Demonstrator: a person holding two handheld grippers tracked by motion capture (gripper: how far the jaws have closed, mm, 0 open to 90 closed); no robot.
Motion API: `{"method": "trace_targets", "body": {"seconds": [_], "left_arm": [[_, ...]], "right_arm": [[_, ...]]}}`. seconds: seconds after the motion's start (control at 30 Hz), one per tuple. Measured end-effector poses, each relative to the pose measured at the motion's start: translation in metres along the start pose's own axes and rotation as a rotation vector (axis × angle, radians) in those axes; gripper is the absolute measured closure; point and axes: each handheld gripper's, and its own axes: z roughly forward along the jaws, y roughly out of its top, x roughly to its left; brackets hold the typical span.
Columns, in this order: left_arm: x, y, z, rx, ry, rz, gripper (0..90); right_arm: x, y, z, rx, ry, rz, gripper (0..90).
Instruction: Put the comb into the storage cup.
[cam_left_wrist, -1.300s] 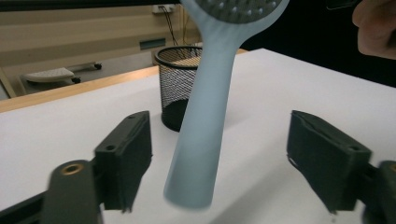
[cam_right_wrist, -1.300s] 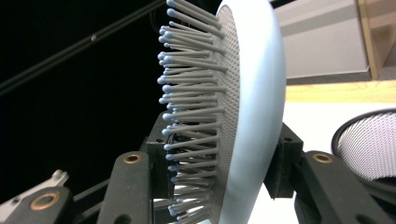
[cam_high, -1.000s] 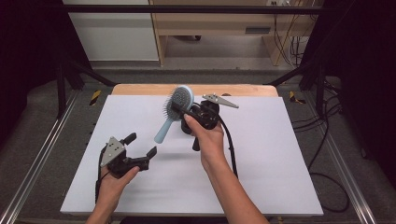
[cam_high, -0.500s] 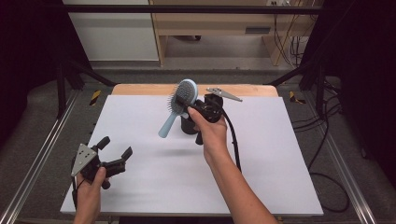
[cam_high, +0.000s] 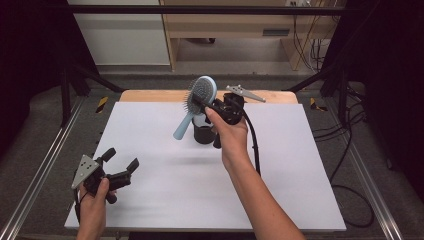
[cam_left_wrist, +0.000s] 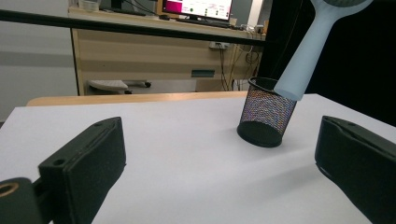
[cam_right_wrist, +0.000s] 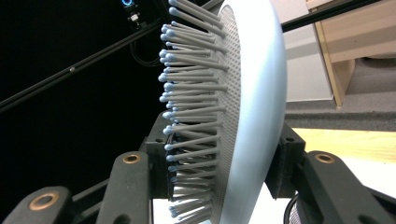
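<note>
Right gripper (cam_high: 206, 103) is clamped on the head of a pale blue hairbrush (cam_high: 196, 102), one black jaw pressing into the bristle side and the other against the smooth rounded back. In the right gripper view you can see it really well: the brush head (cam_right_wrist: 252, 102) is a glossy domed oval, the pad under the bristles is dotted with tiny holes, and the grey pins have little blue ball tips. Some pins near the jaw look squashed and splayed.

Brush is held up in the air, tilted, with its round matte handle pointing down and to the left, the handle end hanging right at the rim of a black wire-mesh cup (cam_high: 202, 131). From the left gripper view the handle (cam_left_wrist: 308, 51) sits just at the cup's edge (cam_left_wrist: 267, 112); can't tell if it's touching the rim. The cup is a round, see-through mesh cylinder with a solid dark base, standing on the white mat (cam_high: 165, 180) towards the far middle of the table.

Left gripper (cam_high: 119, 165) is way off at the near left corner, well apart from the cup, jaws spread wide with nothing between them. Its pads are blocky, matte black, slightly grainy.
</note>
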Motion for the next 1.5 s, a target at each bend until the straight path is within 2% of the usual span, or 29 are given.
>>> {"method": "trace_targets", "body": {"seconds": [0.17, 0.4, 0.53, 0.87, 1.0, 1.1, 1.23, 1.33, 1.5], "left_arm": [[0.003, 0.0, 0.0, -0.007, 0.032, -0.017, 1.3], [0.006, -0.001, 0.001, 0.002, 0.025, -0.012, 1.2], [0.006, -0.002, 0.002, 0.01, 0.035, -0.007, 1.2], [0.005, -0.002, 0.004, 0.016, 0.038, 0.011, 1.2], [0.005, -0.002, 0.004, 0.016, 0.04, 0.017, 1.2], [0.007, -0.001, 0.003, 0.009, 0.042, 0.021, 1.2], [0.009, -0.002, 0.007, 0.006, 0.046, 0.03, 1.2], [0.01, -0.002, 0.011, 0.006, 0.055, 0.021, 1.7], [0.01, -0.002, 0.01, 0.005, 0.056, 0.031, 1.6]], "right_arm": [[-0.004, 0.009, 0.006, -0.002, -0.02, 0.0, 53.2], [-0.013, 0.021, 0.016, -0.021, -0.041, 0.022, 53.1], [-0.018, 0.024, 0.021, -0.023, -0.055, 0.025, 53.1], [-0.026, 0.028, 0.017, -0.04, -0.078, 0.019, 53.0], [-0.029, 0.031, 0.016, -0.056, -0.076, 0.054, 53.0], [-0.031, 0.034, 0.018, -0.069, -0.079, 0.061, 53.0], [-0.033, 0.039, 0.018, -0.08, -0.083, 0.064, 53.0], [-0.033, 0.041, 0.02, -0.078, -0.085, 0.059, 52.9], [-0.038, 0.046, 0.019, -0.097, -0.099, 0.062, 52.9]]}}
